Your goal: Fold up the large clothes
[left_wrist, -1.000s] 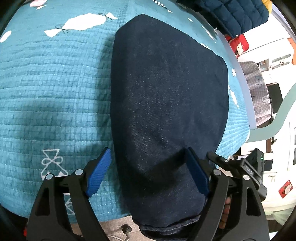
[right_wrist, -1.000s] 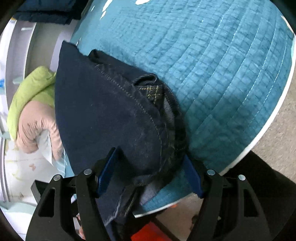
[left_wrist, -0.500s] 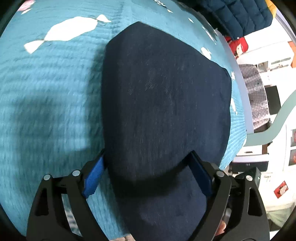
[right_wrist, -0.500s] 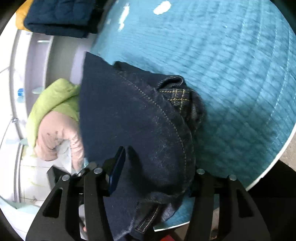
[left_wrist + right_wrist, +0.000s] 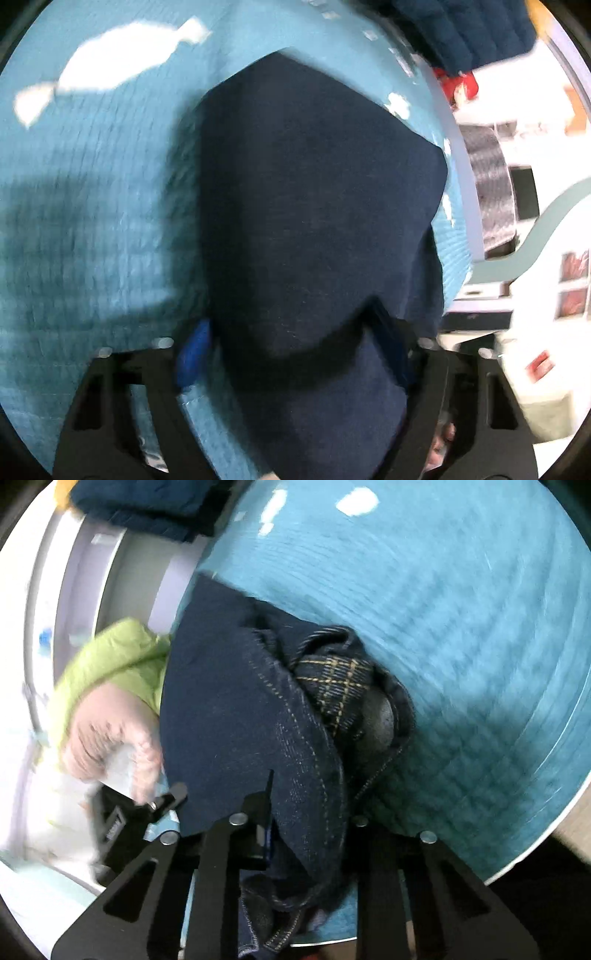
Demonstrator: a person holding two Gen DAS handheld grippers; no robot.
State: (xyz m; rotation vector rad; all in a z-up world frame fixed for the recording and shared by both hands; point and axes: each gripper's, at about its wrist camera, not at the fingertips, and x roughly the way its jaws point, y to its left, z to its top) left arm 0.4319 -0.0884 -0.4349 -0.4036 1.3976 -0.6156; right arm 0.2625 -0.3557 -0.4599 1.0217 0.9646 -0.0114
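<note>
One big pair of dark jeans [image 5: 317,229] lies on the blue bed cover [image 5: 92,221], stretching away from me. My left tongs [image 5: 291,354] are closing around its near end. My right tongs [image 5: 306,808] are squeezing the waistband. Blur hides the pads.

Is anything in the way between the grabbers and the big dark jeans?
Nothing visible is. The jeans lie on the teal quilt, already between the jaws of the left gripper and the right gripper, both closing.
</note>
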